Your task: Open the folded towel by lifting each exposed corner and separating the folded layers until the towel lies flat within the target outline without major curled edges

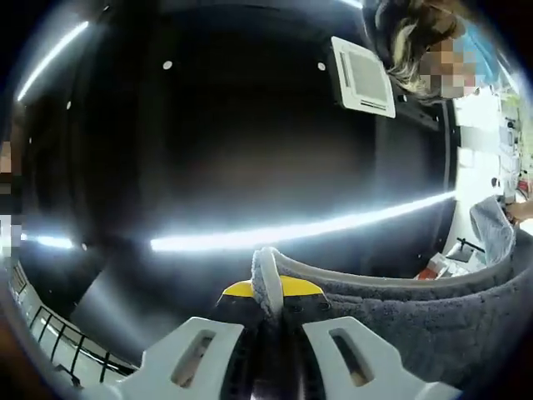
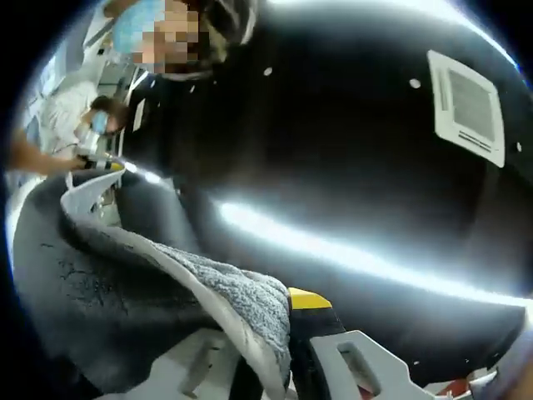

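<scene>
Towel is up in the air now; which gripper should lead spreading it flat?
Neither clearly. The left gripper and right gripper each pinch an edge of the grey towel, both pointing at the ceiling, so lower both together.

In the left gripper view we see open air across the upper and left parts of the frame, up to the dark ceiling (image 1: pixel 208 142). The grey towel (image 1: pixel 416 308) blocks the lower right, its edge pinched in the left gripper (image 1: pixel 271 329). In the right gripper view the towel (image 2: pixel 125 283) walls off the lower left, clamped in the right gripper (image 2: pixel 279 350); the right side stands free. A person (image 2: pixel 62 125) stands at far left, perhaps near the towel's far edge.
</scene>
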Available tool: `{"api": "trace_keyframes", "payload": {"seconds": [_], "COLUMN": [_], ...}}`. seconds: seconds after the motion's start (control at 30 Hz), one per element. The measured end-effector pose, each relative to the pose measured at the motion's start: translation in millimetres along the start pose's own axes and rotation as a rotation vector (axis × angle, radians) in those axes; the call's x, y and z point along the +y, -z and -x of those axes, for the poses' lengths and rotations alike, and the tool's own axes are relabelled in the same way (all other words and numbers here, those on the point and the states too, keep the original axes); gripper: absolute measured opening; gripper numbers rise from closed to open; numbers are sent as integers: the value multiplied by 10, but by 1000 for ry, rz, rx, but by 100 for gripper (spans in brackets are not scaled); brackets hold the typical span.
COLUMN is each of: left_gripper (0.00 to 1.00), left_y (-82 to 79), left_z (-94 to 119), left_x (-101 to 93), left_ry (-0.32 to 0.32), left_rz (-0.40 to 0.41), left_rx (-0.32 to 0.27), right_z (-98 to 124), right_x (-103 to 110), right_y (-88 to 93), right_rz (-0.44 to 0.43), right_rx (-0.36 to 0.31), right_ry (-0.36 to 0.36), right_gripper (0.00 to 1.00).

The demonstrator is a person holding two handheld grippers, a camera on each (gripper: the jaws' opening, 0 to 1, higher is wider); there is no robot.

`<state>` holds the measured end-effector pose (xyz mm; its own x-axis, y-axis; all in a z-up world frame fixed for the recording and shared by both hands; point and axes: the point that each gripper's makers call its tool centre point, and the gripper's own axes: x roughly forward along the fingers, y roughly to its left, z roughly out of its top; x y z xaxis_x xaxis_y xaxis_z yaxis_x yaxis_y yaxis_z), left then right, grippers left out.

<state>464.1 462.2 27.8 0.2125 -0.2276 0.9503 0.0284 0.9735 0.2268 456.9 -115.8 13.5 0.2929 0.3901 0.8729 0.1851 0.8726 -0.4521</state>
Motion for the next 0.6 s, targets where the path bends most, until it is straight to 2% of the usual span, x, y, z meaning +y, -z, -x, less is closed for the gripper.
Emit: {"api": "trace_keyframes", "payload": {"seconds": [0.1, 0.17, 0.23, 0.27, 0.33, 0.37, 0.47, 0.53, 0.57, 0.6], "left_gripper": [3, 3, 3, 3, 3, 3, 3, 3, 3, 3], "left_y": [-37, -43, -40, -34, -25, -20, 77, 154, 197, 208], "left_z": [-10, -28, -44, -49, -54, -56, -73, -98, -98, -100], "left_x": [-31, -75, -146, -182, -220, -228, -296, -329, -376, -392], "left_ry": [8, 23, 47, 61, 79, 85, 121, 136, 153, 158], "left_rz": [58, 52, 34, 31, 36, 38, 94, 79, 29, 18], "left_rx": [-13, -10, -7, -6, -10, -11, 31, 64, 80, 84], "right_z": [7, 17, 23, 24, 26, 31, 46, 44, 44, 45], "right_x": [-73, -111, -120, -129, -58, -47, -12, -10, 5, 11], "right_y": [-32, -106, -109, -106, -24, -7, 55, 105, 115, 118], "right_rz": [-3, 39, 43, 33, -78, -100, -156, -118, -117, -121], "right_rx": [8, -35, -37, -32, 11, 20, 41, 51, 57, 58], "right_ry": [25, 39, 40, 40, -2, -9, -31, -20, -21, -22], "right_gripper": [0, 0, 0, 0, 0, 0, 0, 0, 0, 0]}}
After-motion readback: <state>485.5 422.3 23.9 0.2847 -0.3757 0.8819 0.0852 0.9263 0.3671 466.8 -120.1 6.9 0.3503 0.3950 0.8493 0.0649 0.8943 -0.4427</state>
